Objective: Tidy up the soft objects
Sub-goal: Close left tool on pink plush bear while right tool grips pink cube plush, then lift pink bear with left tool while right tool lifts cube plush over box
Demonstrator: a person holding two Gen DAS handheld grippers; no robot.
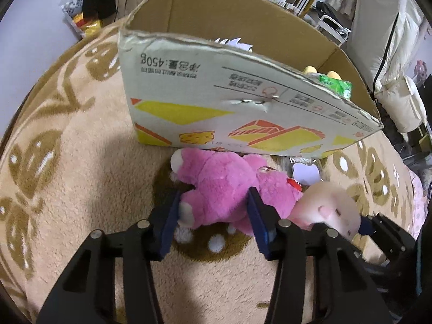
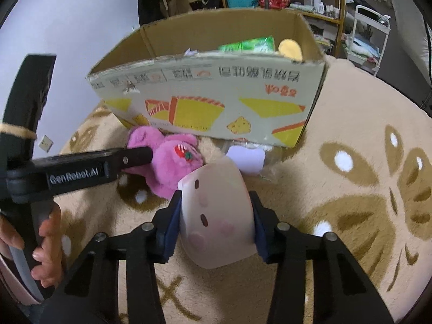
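Note:
A pink plush bear (image 1: 224,178) lies on the rug against the front of a cardboard box (image 1: 216,94). My left gripper (image 1: 214,216) straddles its lower body, with both blue pads pressed into the fur. In the right wrist view the bear (image 2: 172,162) lies left of centre and a left finger (image 2: 135,156) rests on it. My right gripper (image 2: 214,221) is shut on a pale pink pig toy (image 2: 216,216), which bulges between the pads. The pig toy (image 1: 329,208) lies right beside the bear.
The open box (image 2: 216,94) holds a green pack (image 2: 248,44) and a yellow soft thing (image 2: 290,48). A lilac-white item in clear wrap (image 2: 245,162) lies at the foot of the box. A hand (image 2: 46,243) holds the left gripper's handle. Shelves and furniture stand beyond the beige patterned rug (image 2: 351,148).

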